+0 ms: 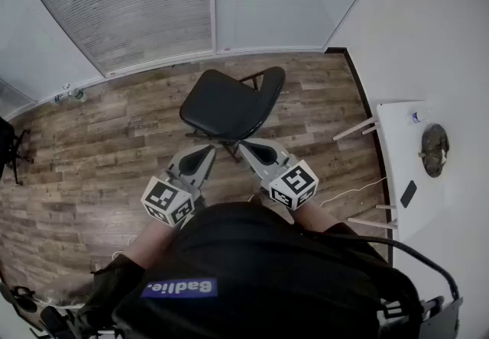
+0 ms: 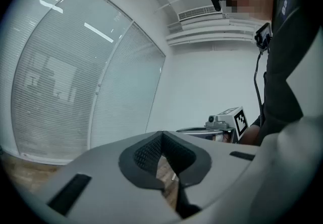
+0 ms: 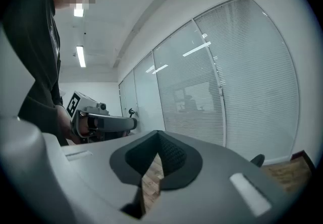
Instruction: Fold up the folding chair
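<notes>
The black folding chair (image 1: 229, 104) stands unfolded on the wood floor, its backrest (image 1: 271, 85) toward the right. Both grippers hover side by side just short of the seat's near edge, touching nothing. In the head view my left gripper (image 1: 203, 154) is shut and holds nothing. My right gripper (image 1: 252, 150) is likewise shut with nothing in it. The left gripper view shows its own dark pads (image 2: 151, 155) closed together and the right gripper (image 2: 228, 120) beside them. The right gripper view shows closed pads (image 3: 171, 157) and the left gripper (image 3: 96, 121) nearby.
A white table (image 1: 399, 148) stands against the right wall with a dark round object (image 1: 434, 150) and a black phone (image 1: 409, 193) on it. White cables (image 1: 348, 194) lie on the floor near it. Blinds-covered glass walls (image 1: 153, 9) close the back. A black office chair (image 1: 8, 148) sits at the left edge.
</notes>
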The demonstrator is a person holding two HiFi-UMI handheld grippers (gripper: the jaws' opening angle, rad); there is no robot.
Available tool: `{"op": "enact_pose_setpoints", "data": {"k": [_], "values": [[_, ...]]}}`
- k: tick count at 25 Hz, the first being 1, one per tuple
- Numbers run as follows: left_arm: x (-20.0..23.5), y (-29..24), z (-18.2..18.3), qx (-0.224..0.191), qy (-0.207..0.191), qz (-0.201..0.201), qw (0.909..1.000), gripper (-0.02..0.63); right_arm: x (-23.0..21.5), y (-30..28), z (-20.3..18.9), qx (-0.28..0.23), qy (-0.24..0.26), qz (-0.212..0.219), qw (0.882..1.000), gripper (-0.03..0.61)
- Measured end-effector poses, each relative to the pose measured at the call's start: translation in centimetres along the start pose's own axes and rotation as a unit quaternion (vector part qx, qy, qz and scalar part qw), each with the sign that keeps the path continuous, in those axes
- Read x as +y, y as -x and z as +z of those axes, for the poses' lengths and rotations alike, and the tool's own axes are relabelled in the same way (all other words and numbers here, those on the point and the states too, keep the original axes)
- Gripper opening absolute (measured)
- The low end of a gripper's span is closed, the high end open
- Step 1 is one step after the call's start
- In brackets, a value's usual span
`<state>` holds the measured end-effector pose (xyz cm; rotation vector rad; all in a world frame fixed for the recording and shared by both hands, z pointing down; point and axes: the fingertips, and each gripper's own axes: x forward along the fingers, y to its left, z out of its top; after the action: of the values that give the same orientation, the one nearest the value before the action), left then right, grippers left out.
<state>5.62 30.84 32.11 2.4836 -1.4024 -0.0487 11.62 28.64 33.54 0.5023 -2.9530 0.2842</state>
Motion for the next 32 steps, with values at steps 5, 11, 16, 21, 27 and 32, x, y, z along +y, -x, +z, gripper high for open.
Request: {"op": "enact_pose_setpoints", "data": {"k": [5, 11, 16, 21, 27, 32], "values": [[-0.1, 0.1, 0.0, 0.002, -0.001, 0.000, 1.0000, 0.005, 0.1, 0.1, -0.2, 0.004, 0.001, 0.001, 1.000, 0.002], [-0.2, -0.2, -0.2, 0.003, -0.001, 0.001, 1.0000, 0.005, -0.2, 0.0, -0.3, 0.003, -0.004, 0.005, 1.000, 0.002], [-0.3, -0.7, 0.1, 0.002, -0.001, 0.002, 1.0000, 0.005, -1.1, 0.3, 0.0, 0.000, -0.011, -0.003, 1.000, 0.002], [-0.6, -1.7, 0.0, 0.003, 0.000, 0.007, 1.0000, 0.005, -2.2, 0.7, 0.0, 0.001, -0.015, 0.002, 1.000, 0.002], [-1.4, -3.3, -0.3, 0.004, 0.004, 0.018, 0.9998, 0.005, -3.7, 1.9, -0.2, -0.003, -0.022, 0.015, 1.000, 0.002], [-1.7, -4.9, -0.6, -0.004, 0.006, 0.038, 0.9992, 0.005, -5.5, 3.1, -0.7, -0.004, -0.025, 0.032, 0.999, 0.002]]}}
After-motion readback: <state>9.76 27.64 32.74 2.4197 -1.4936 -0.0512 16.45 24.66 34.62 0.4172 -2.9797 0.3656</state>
